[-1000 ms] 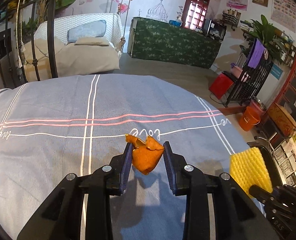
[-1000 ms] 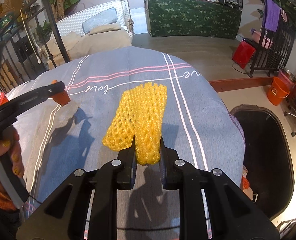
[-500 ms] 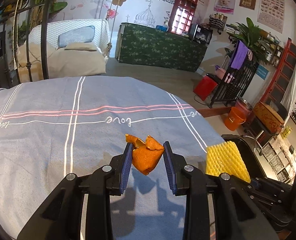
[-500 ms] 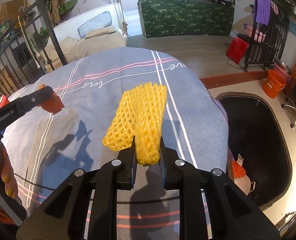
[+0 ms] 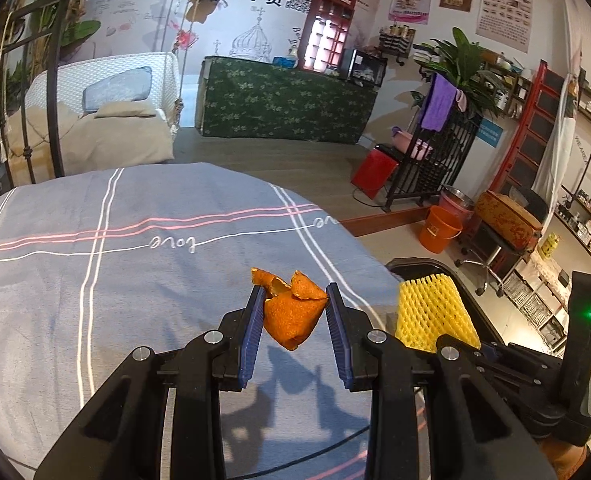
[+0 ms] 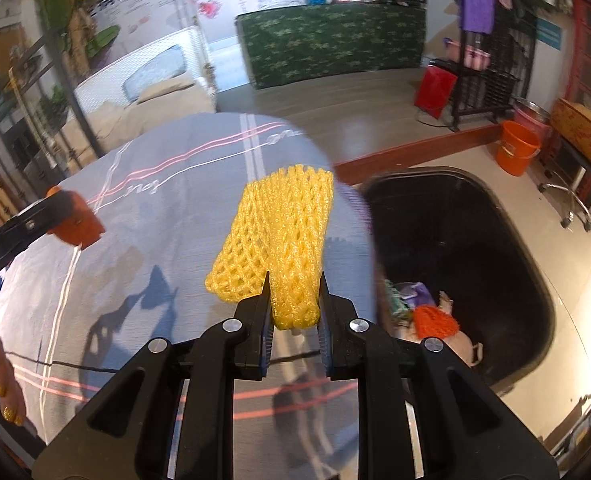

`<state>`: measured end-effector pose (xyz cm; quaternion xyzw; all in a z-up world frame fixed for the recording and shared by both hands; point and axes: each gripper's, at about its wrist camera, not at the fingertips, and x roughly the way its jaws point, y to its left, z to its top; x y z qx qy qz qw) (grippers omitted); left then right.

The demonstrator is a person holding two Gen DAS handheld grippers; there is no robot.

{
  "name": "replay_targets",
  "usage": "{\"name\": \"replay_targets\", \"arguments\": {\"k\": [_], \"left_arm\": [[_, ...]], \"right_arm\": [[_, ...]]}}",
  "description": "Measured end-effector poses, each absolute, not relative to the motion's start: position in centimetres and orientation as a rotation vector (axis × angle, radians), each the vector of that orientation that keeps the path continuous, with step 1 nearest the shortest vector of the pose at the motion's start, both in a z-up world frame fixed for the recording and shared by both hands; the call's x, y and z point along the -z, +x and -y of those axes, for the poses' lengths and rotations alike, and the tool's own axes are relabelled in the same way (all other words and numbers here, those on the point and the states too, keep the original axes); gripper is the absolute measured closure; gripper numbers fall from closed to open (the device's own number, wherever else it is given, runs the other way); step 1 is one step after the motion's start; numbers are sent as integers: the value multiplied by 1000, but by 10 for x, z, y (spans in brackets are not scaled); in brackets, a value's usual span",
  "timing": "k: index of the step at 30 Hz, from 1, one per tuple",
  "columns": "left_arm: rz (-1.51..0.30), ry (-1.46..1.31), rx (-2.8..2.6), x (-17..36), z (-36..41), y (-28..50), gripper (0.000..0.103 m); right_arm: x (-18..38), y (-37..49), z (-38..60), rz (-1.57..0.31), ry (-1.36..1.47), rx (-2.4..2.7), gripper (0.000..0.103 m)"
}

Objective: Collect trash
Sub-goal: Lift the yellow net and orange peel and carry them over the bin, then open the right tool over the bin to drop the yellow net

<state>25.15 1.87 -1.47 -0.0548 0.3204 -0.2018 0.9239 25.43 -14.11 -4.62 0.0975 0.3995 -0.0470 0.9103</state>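
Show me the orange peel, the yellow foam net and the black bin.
orange peel (image 5: 293, 316), left wrist view, on its flat front face between the claw pads.
yellow foam net (image 6: 285, 240), right wrist view, on the middle of the mesh.
black bin (image 6: 535, 280), right wrist view, on its right rim.

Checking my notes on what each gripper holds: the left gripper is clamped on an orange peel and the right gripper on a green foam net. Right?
Not quite. The left gripper does clamp the orange peel, but the right gripper holds a yellow foam net, as the right wrist view shows.
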Motion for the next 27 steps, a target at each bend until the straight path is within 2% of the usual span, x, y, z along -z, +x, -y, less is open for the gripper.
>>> {"name": "replay_targets", "arguments": {"k": [11,24,26,27], "left_arm": [[-640,-76,496,13,18,241,72],[-638,-30,554,14,48,235,72],[-634,-21,565,14,51,235,72],[-634,-18,570,14,52,235,72]], "right_arm": [[60,243,211,-814,236,273,84],[103,259,269,-884,252,414,84],[111,262,273,-906,254,419,77],[116,263,275,-917,255,432,66]]}}
